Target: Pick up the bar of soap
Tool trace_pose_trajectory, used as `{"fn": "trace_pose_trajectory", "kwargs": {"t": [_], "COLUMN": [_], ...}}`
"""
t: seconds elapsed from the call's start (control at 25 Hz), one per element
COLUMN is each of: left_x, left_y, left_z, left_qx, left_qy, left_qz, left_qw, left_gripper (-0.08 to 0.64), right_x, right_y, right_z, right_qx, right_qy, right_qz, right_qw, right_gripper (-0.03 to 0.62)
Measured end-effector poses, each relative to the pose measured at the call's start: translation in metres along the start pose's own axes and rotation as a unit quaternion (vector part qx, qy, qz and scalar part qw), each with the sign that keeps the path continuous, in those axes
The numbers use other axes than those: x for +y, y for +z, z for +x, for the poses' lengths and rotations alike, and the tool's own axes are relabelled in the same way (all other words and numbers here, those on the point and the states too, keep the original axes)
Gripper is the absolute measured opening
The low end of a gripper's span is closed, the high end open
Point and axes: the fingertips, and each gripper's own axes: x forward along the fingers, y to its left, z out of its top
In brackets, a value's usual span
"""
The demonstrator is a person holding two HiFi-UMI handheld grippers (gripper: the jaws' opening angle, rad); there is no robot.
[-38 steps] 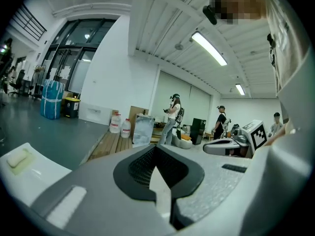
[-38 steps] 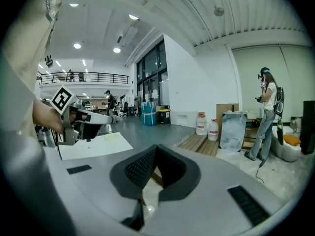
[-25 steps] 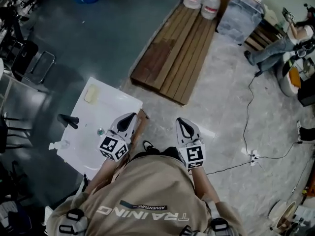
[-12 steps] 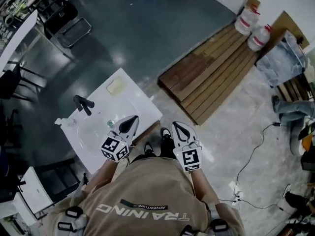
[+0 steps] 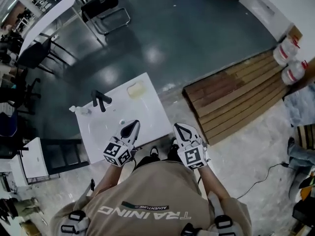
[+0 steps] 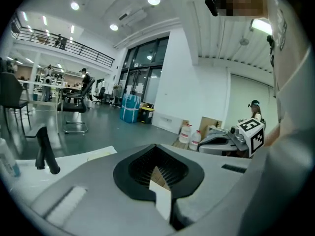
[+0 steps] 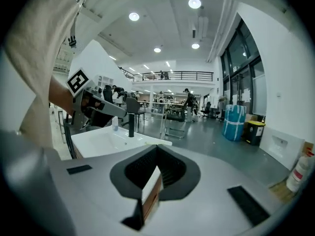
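Lying untouched: bar of soap (image 5: 136, 89) at the far corner of the white sink surface (image 5: 155, 113), past the black faucet (image 5: 101, 100). Pickup not yet begun. My left gripper (image 5: 132, 126) hovers over the near edge and my right gripper (image 5: 178, 128) sits just off the near corner. Both jaws are clenched and empty. Reach, opening, grasp and lift all remain.
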Motion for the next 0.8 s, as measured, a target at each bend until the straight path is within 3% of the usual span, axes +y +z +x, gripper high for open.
{"fn": "trace_pose_trajectory", "kwargs": {"t": [0.32,0.52,0.68,0.8], "left_x": [0.025,0.052,0.074,0.096], "left_y": [-0.003,-0.007,-0.003,-0.001], "left_z": [-0.024,-0.038,-0.051,-0.059], "left_qx": [0.0,-0.01,-0.045,-0.054], "left_qy": [0.081,0.11,0.113,0.115], "left_qz": [-0.016,-0.026,-0.063,-0.053], "left_qw": [0.9965,0.9936,0.9905,0.9905], "left_gripper": [-0.003,-0.003,-0.004,-0.003], "right_x": [0.006,0.016,0.033,0.036], "right_y": [0.011,0.02,0.027,0.038], "right_z": [0.043,0.076,0.095,0.114], "right_qx": [-0.007,-0.011,-0.002,0.001], "right_qy": [0.084,0.103,0.112,0.103], "right_qz": [-0.006,-0.007,-0.014,-0.025], "right_qw": [0.996,0.995,0.994,0.994], "right_gripper": [0.003,0.003,0.003,0.003]}}
